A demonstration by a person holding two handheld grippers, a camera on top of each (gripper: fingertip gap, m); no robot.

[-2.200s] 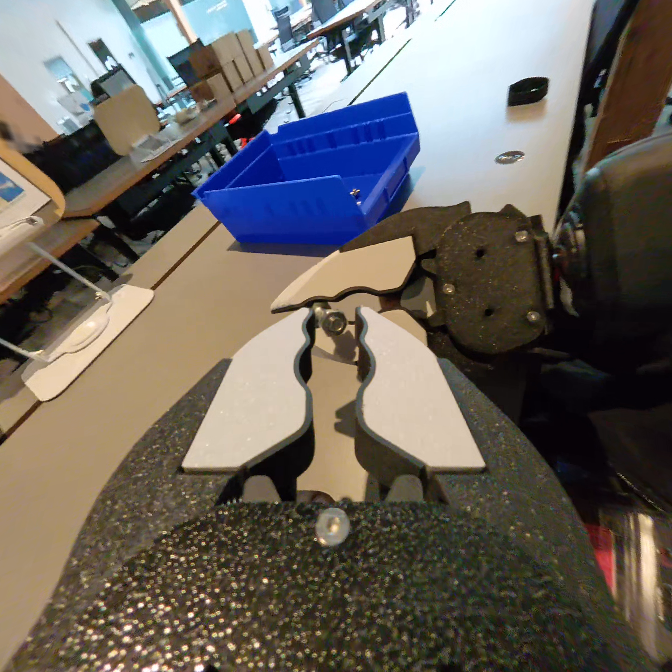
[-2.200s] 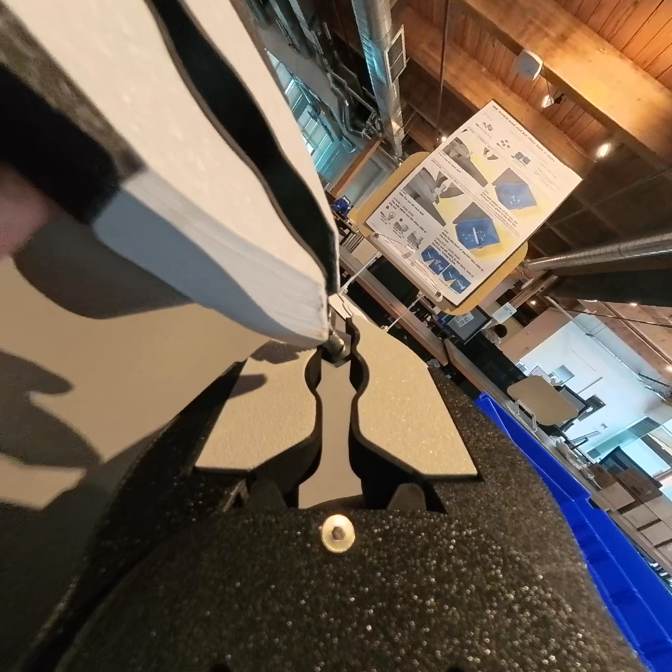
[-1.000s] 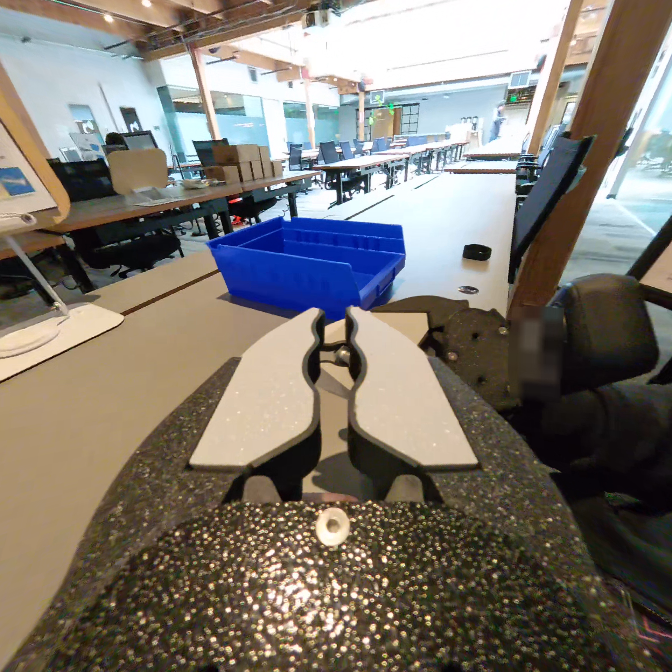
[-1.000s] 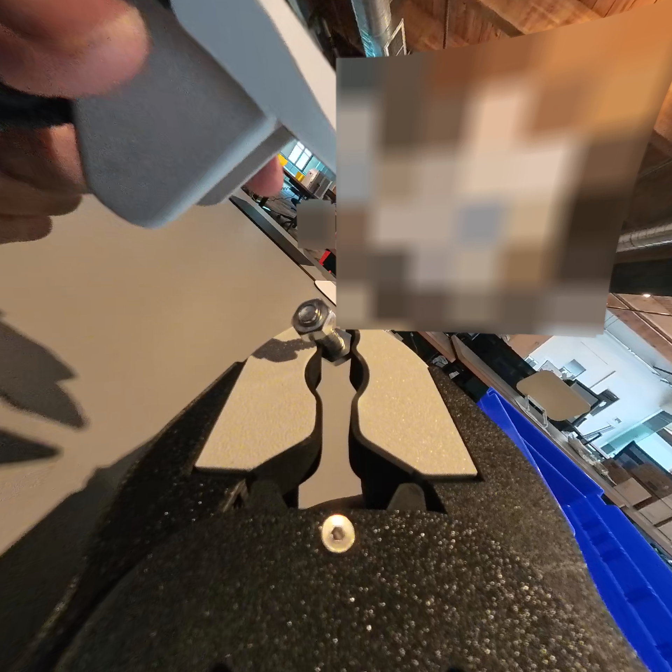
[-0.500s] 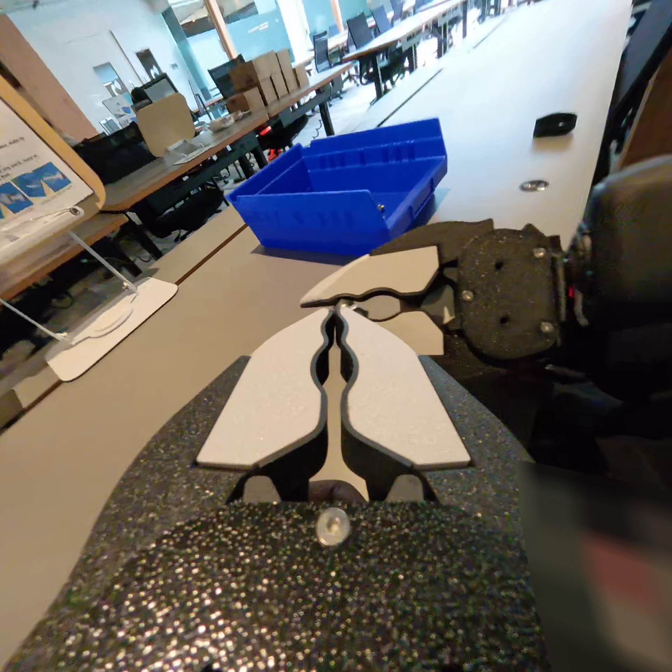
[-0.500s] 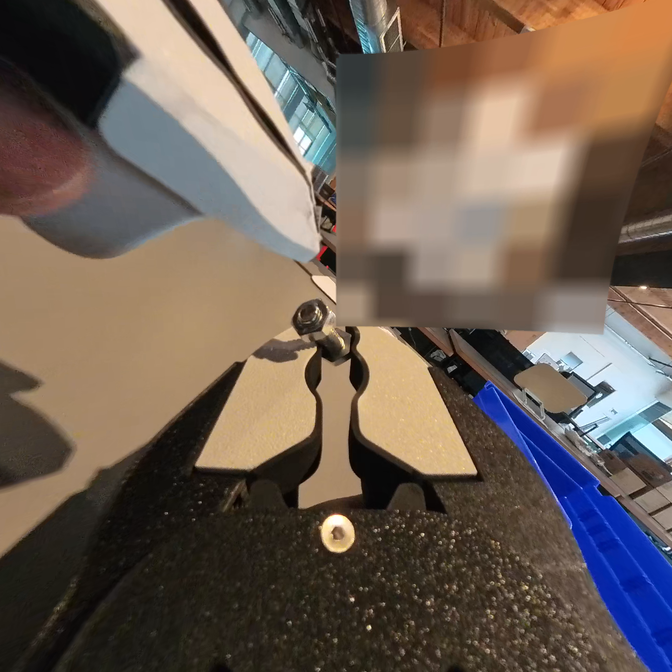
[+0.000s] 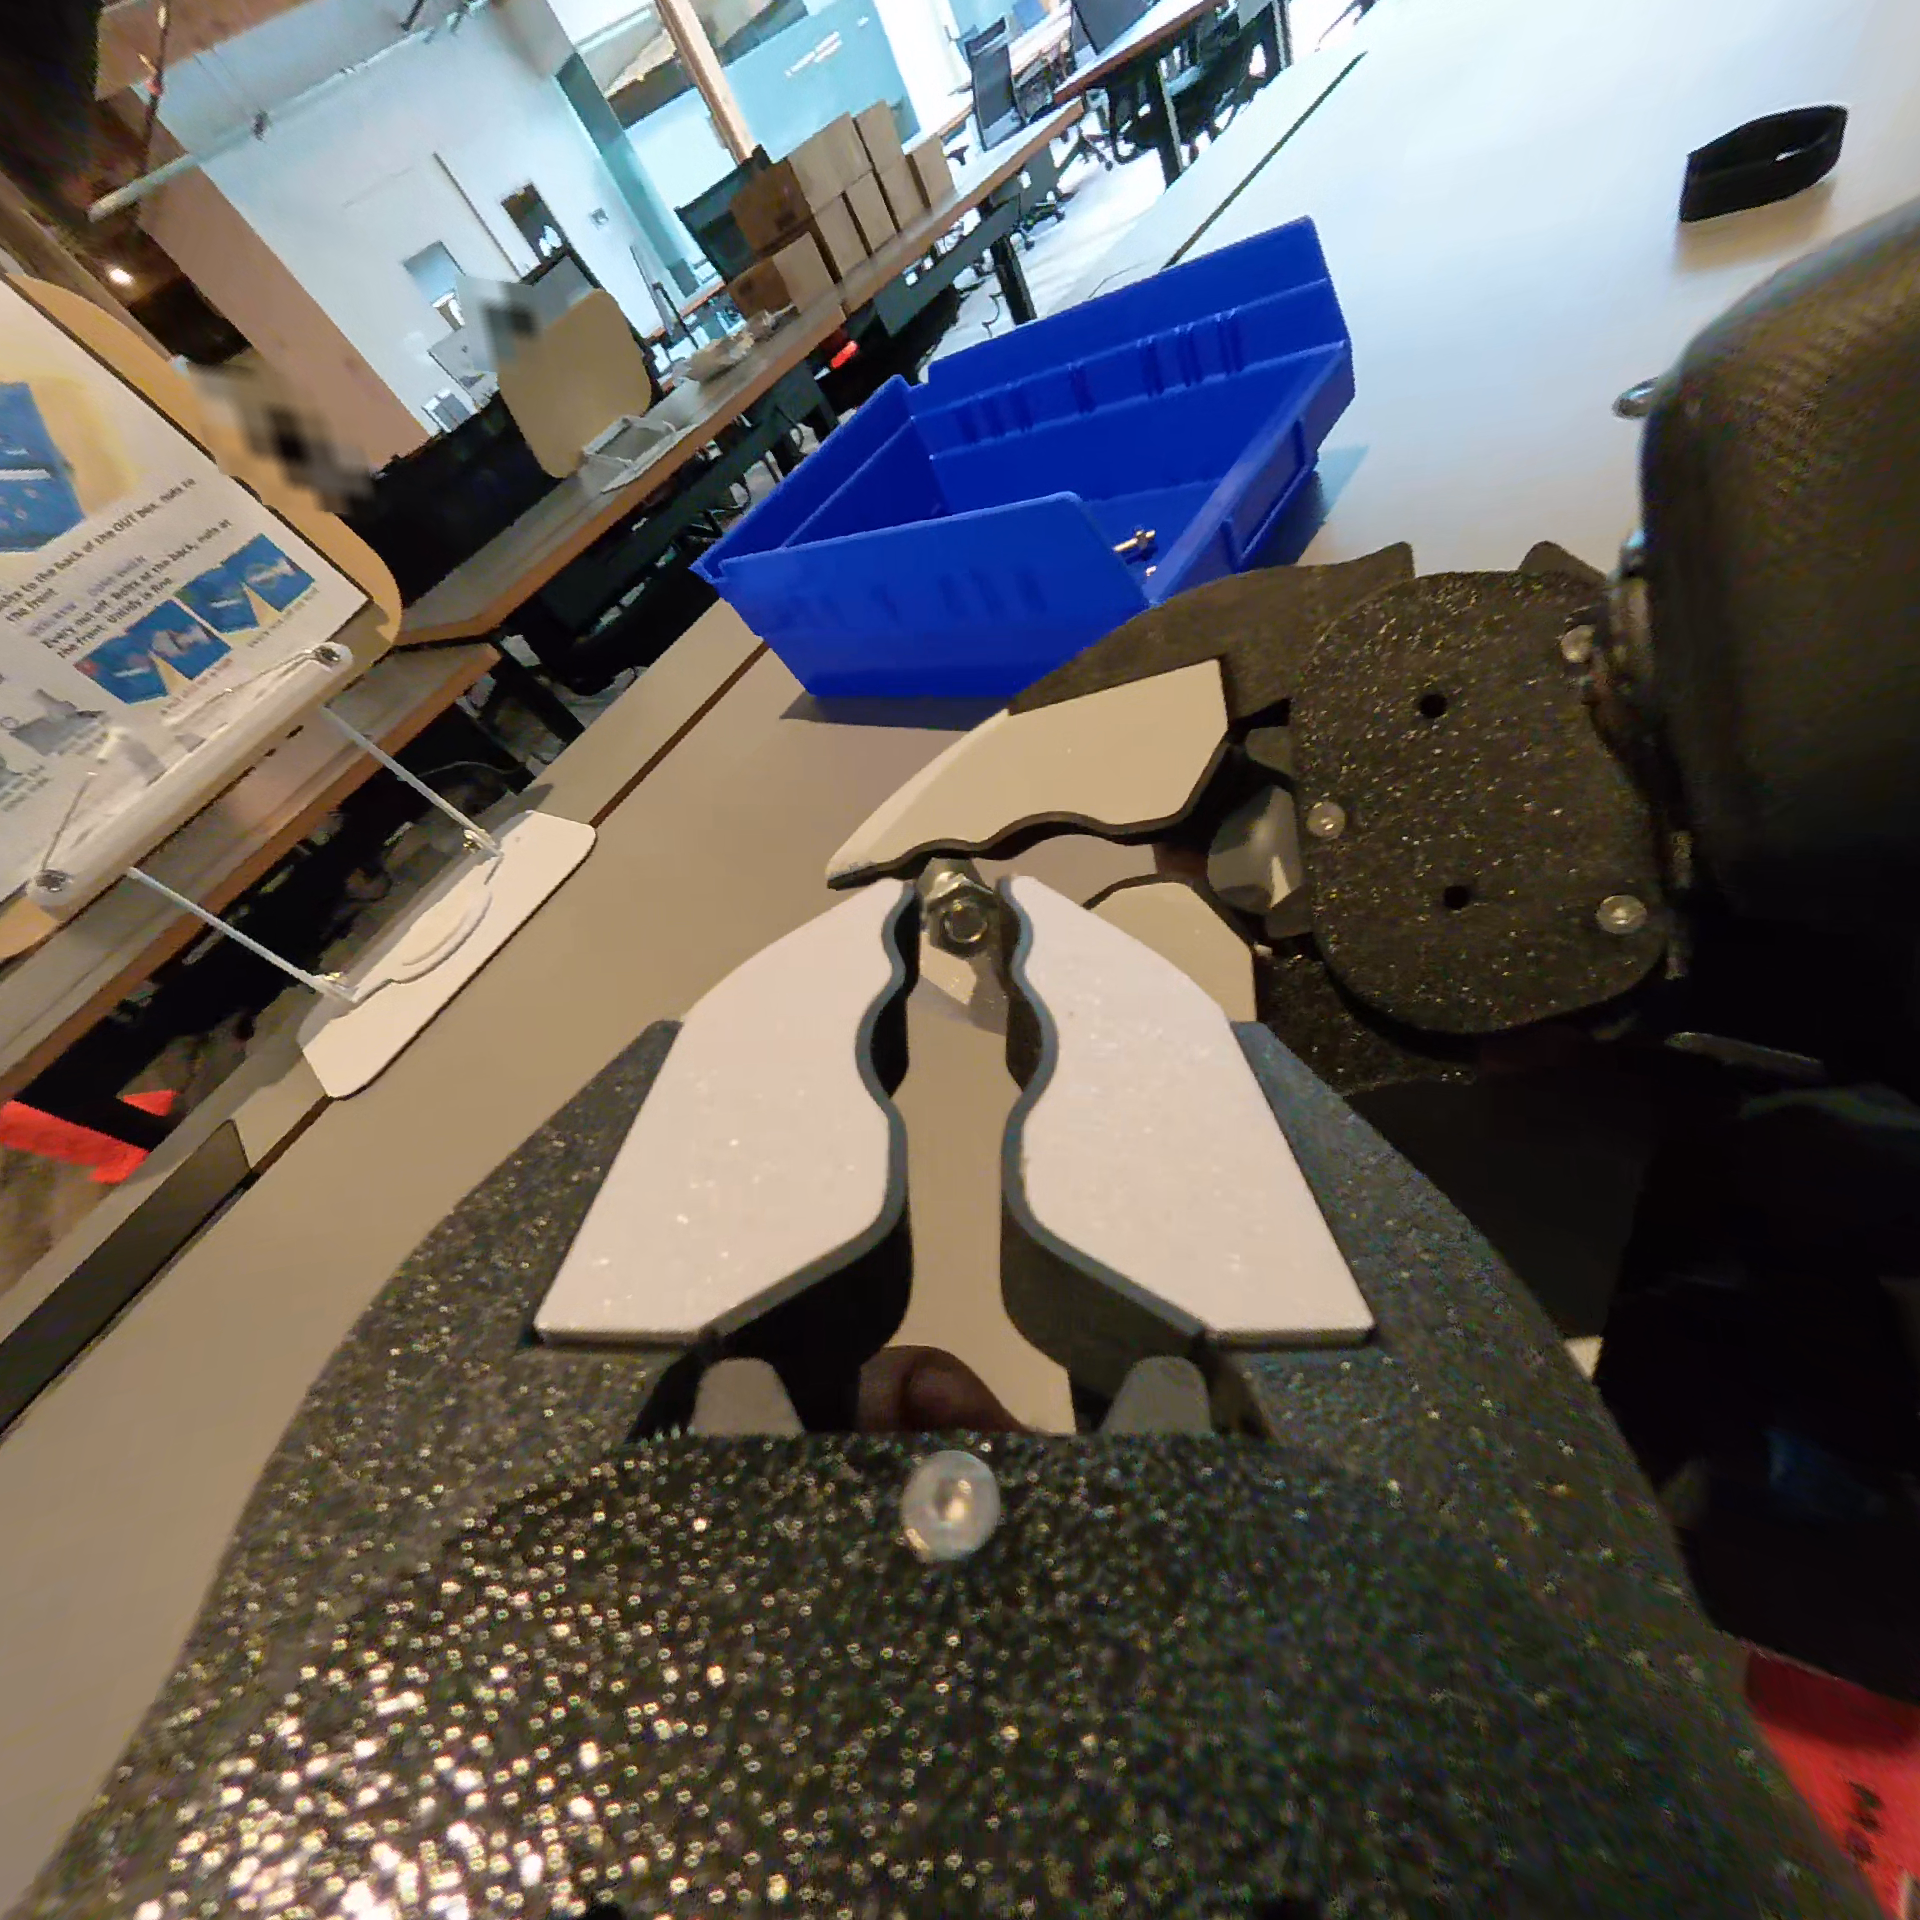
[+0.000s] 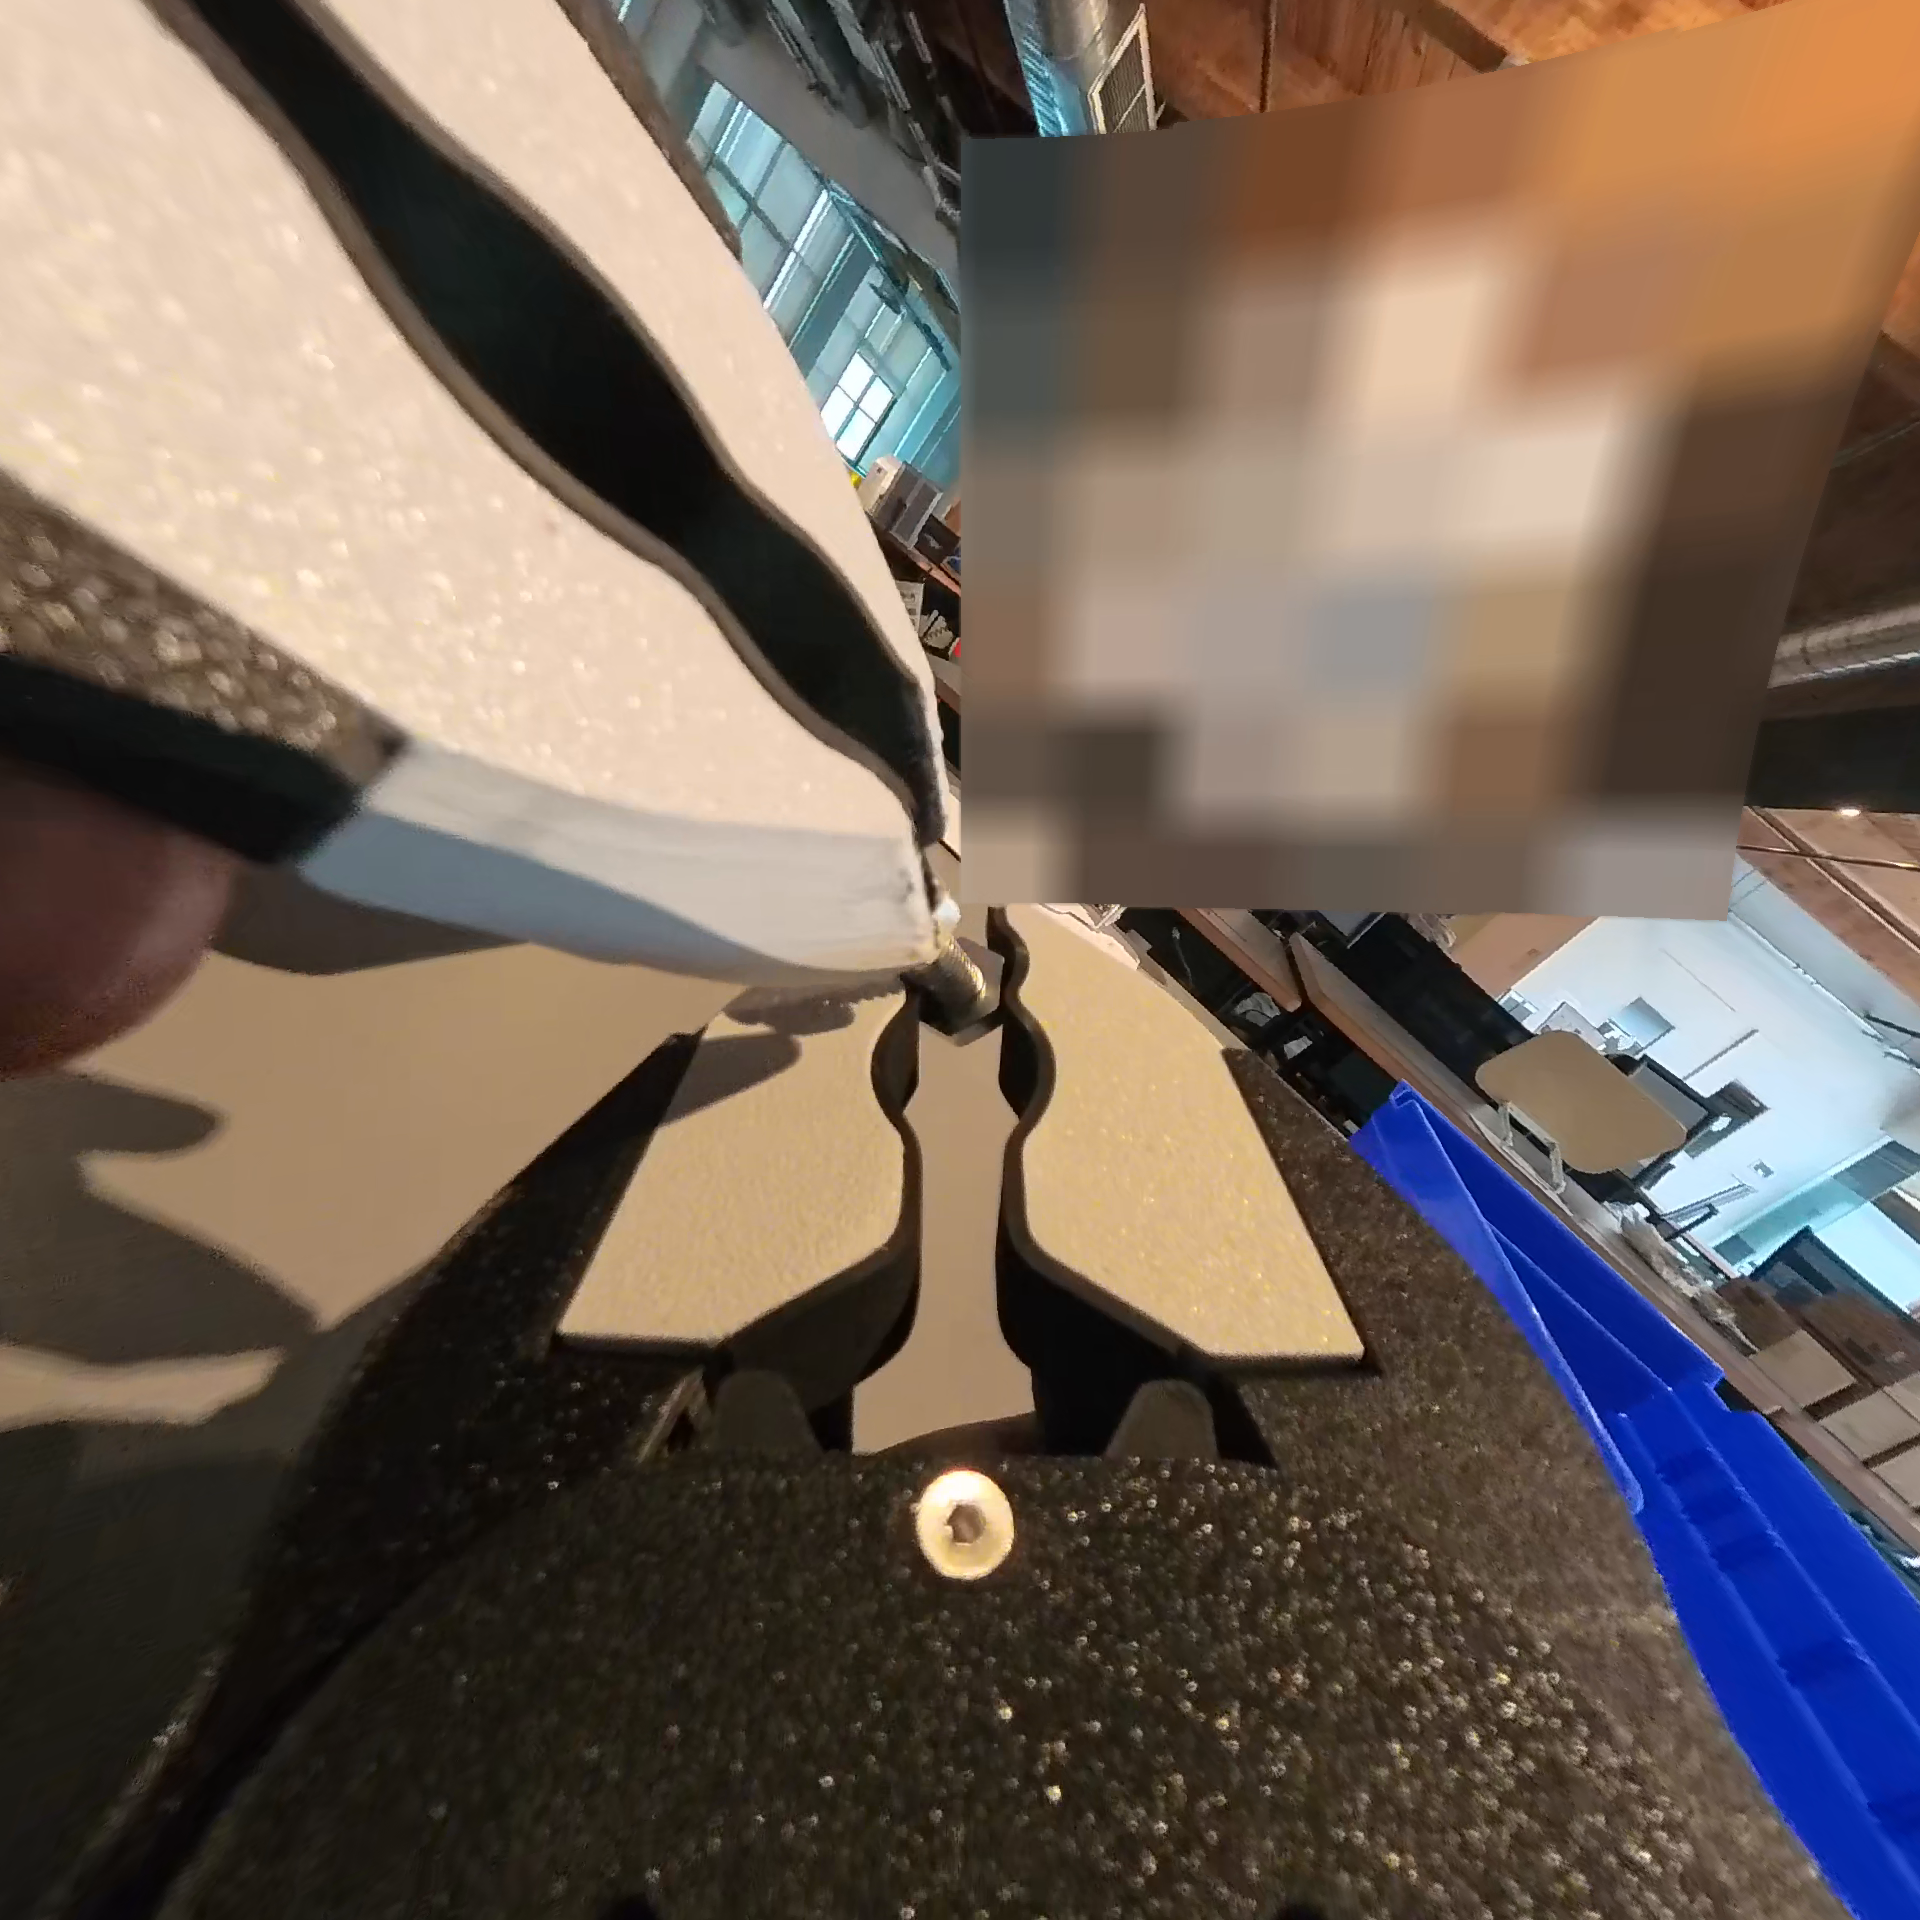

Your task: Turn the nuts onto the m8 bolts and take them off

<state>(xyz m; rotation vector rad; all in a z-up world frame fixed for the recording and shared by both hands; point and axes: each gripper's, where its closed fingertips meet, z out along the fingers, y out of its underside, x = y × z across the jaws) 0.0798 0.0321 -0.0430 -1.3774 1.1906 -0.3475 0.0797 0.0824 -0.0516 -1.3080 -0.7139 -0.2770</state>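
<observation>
Left wrist view shows the left gripper (image 7: 961, 914) pinching a nut (image 7: 958, 916) between its fingertips, just above the grey table (image 7: 665, 873). The right gripper (image 7: 935, 862) comes in from the right, its tips meeting the nut from above. In the right wrist view the right gripper (image 8: 961, 987) is clamped on a bolt (image 8: 954, 979); the nut itself seems hidden behind the left gripper's pale fingers (image 8: 520, 582). A blue bin (image 7: 1039, 520) sits farther back on the table, with small hardware inside.
</observation>
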